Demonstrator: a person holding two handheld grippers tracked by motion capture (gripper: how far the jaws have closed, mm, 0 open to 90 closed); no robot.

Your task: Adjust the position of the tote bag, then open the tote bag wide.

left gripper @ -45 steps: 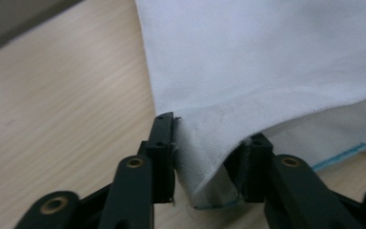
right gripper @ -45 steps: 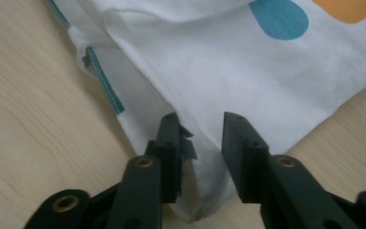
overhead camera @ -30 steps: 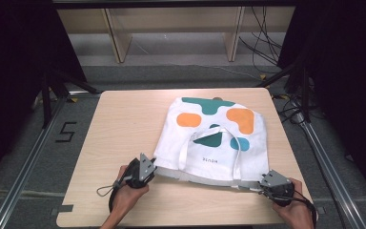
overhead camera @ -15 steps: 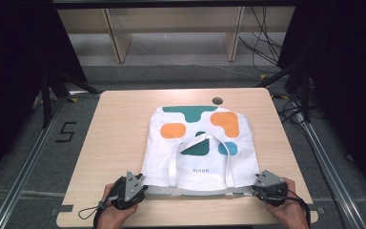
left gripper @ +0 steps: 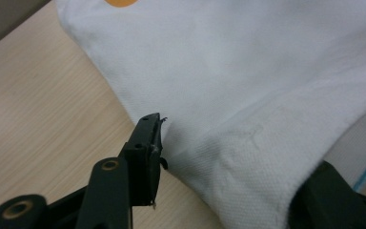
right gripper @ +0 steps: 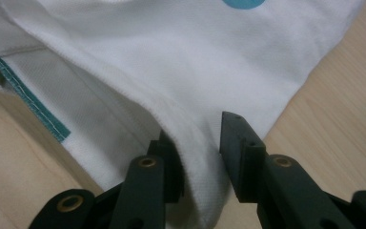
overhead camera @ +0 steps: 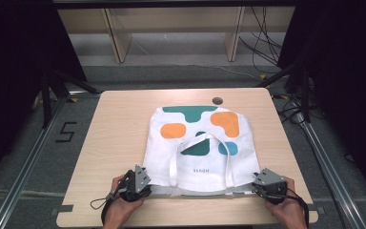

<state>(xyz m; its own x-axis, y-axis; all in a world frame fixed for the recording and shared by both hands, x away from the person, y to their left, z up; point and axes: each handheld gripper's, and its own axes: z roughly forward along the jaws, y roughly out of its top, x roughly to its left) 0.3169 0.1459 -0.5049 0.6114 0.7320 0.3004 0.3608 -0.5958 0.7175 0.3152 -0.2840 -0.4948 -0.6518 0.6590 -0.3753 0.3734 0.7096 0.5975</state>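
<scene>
White cotton tote bag [overhead camera: 159, 155], printed with teal and orange patches, handles [overhead camera: 173, 164] lying looped on its upper face. Lies flat on the wooden table [overhead camera: 109, 143], its far edge now just short of the table's round hole [overhead camera: 217, 100] and its open mouth on the side farthest from that hole, at the person's edge. Sits further from the hole than a second ago, and squarer to the table: dragged back and straightened by its two mouth corners. Left gripper [overhead camera: 136, 183] at the mouth corner far from the hole, on the person's left; jaws stand wide apart in the left gripper view [left gripper: 238, 143], cloth loose between them, pinching nothing. Right gripper [overhead camera: 269, 183] at the opposite mouth corner, equally far from the hole; jaws parted around a raised fold of hem in the right gripper view [right gripper: 202, 138], a gap showing beside one pad, no hold. Reads as release after the pull: positioning likely complete, bag laid out for whatever follows.
</scene>
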